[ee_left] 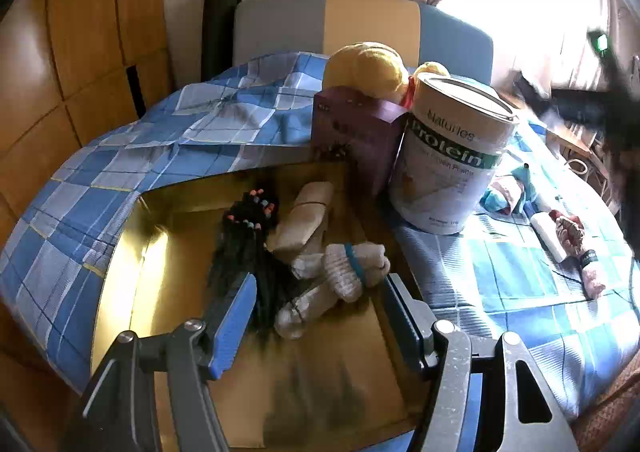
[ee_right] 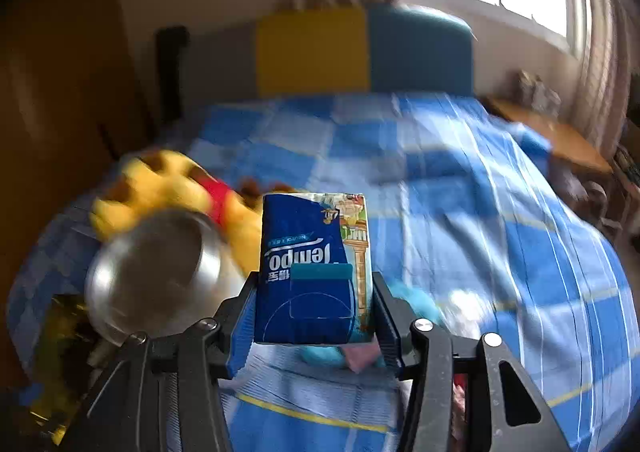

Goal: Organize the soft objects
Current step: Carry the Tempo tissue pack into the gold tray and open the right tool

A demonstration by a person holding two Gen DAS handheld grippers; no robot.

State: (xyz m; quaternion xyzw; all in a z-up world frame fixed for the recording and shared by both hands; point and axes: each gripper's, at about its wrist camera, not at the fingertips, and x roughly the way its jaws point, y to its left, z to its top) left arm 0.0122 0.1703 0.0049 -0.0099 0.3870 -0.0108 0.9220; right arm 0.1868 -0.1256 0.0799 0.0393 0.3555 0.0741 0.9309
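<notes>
An open gold cardboard box lies on the bed. In it are a black pair of gloves with coloured fingertips, a beige rolled sock and white sock bundles, one of them tied with a blue band. My left gripper hovers open over the box, with the sock bundles just ahead of its fingertips and nothing pressed between them. My right gripper is shut on a blue Tempo tissue pack and holds it upright in the air above the bed.
A protein powder can, a purple carton and a yellow plush toy stand behind the box. A white tube, a pink scrunchie and teal cloth lie on the blue checked bedspread. A wooden side table stands at the right.
</notes>
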